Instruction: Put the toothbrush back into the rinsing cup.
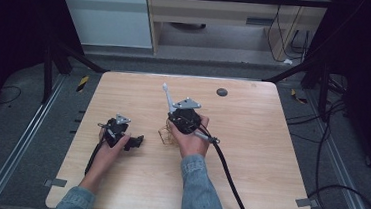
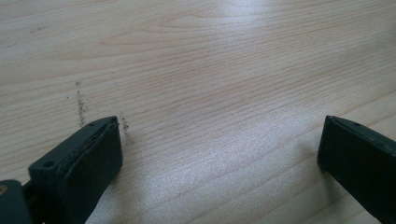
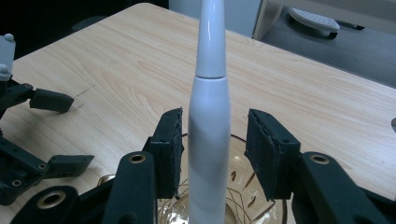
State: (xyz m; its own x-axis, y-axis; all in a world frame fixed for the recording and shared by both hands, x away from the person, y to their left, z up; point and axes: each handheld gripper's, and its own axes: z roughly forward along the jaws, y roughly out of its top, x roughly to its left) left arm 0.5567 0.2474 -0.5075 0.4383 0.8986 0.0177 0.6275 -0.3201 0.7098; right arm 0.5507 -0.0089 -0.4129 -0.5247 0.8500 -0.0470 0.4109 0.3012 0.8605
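Right now the right gripper [image 3: 212,154] stands over a glass holder [image 3: 243,196] with a gold wire rim, near the middle of the wooden table [image 1: 251,140]. A white electric toothbrush [image 3: 210,116] stands upright in that holder, its slim neck rising past the top of the right gripper view. The black jaws flank the handle — the one on the left of that view lies against it or very nearly so, the other stands off with a plain gap, so the pads do not clamp it. From the high view the toothbrush [image 1: 167,97] leans up and away from the right gripper [image 1: 185,118].

The left gripper [image 1: 135,141] rests on the table just beside the holder, its jaws wide apart over bare wood — nothing lies between them.
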